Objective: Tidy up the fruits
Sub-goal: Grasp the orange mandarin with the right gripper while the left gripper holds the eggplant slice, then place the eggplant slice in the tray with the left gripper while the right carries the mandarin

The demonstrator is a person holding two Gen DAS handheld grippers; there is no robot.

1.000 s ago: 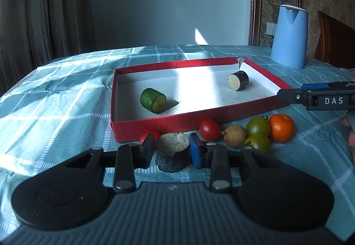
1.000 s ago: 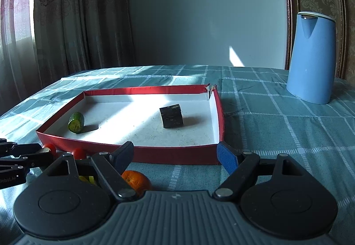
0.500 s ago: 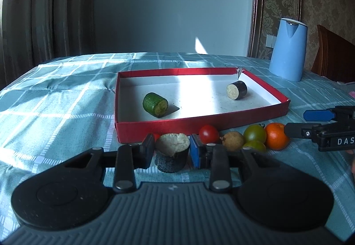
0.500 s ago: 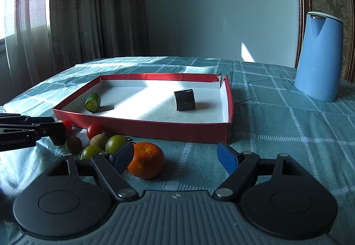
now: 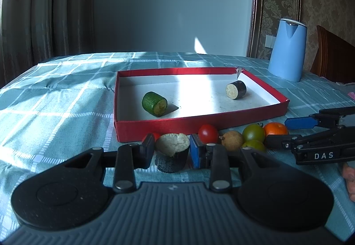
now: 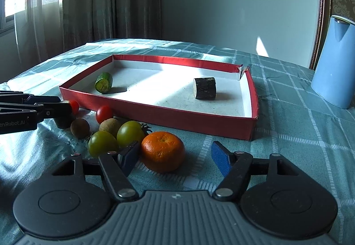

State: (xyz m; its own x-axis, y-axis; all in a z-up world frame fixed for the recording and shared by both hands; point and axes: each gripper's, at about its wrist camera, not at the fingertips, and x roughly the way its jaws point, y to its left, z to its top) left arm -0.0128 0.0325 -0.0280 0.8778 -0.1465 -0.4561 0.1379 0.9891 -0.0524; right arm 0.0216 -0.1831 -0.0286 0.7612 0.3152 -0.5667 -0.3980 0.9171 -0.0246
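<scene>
My left gripper point(image 5: 171, 151) is shut on an eggplant chunk point(image 5: 172, 153), dark-skinned with a pale cut top, standing on the cloth in front of the red tray point(image 5: 199, 124). The tray holds a cucumber piece point(image 5: 154, 103) and another eggplant chunk point(image 5: 236, 89). Beside my left gripper lie a red tomato point(image 5: 208, 133), a brown fruit point(image 5: 232, 140), two green tomatoes point(image 5: 253, 133) and an orange point(image 5: 275, 129). My right gripper point(image 6: 175, 157) is open around the orange point(image 6: 163, 151), just in front of the tray point(image 6: 199, 118).
A blue kettle point(image 5: 287, 58) stands at the back right on the green checked cloth; it also shows in the right wrist view point(image 6: 336, 60). A wooden chair point(image 5: 332, 56) is behind it. Curtains hang at the back left.
My right gripper has moved back and left from the tray's front edge toward the fruit row, and now brackets the orange. My left gripper stays shut on the eggplant chunk and has tilted up slightly.
</scene>
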